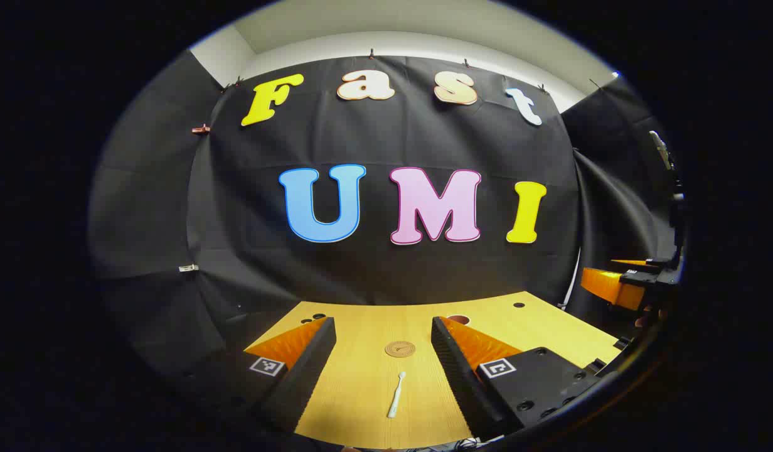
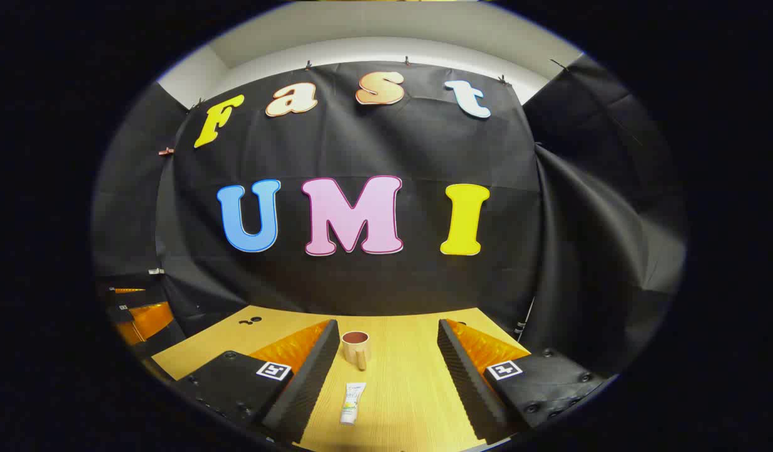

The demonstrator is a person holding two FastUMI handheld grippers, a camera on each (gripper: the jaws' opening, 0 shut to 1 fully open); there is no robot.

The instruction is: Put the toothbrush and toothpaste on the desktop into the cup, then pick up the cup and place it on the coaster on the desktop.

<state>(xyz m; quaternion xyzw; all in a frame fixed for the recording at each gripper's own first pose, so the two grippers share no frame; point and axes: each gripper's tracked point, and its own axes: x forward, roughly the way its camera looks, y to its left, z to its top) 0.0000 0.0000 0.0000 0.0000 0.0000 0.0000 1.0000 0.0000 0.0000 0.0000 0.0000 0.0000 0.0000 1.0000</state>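
In the left gripper view a white toothbrush (image 1: 396,394) lies on the wooden desktop (image 1: 361,389), between the fingers of my open left gripper (image 1: 384,342). Beyond it sits a round brown coaster (image 1: 399,349). The cup's rim (image 1: 458,319) peeks out behind the right finger. In the right gripper view a tan cup (image 2: 356,348) with a handle stands upright, and a white toothpaste tube (image 2: 352,403) lies in front of it. My right gripper (image 2: 386,342) is open above the desk, with both things between its fingers and nothing held.
The black cloth wall closes the back and sides of the booth. The other gripper (image 1: 618,285) shows at the right edge of the left gripper view, and at the left edge (image 2: 138,317) of the right gripper view. Small holes (image 1: 519,305) dot the desktop's far side.
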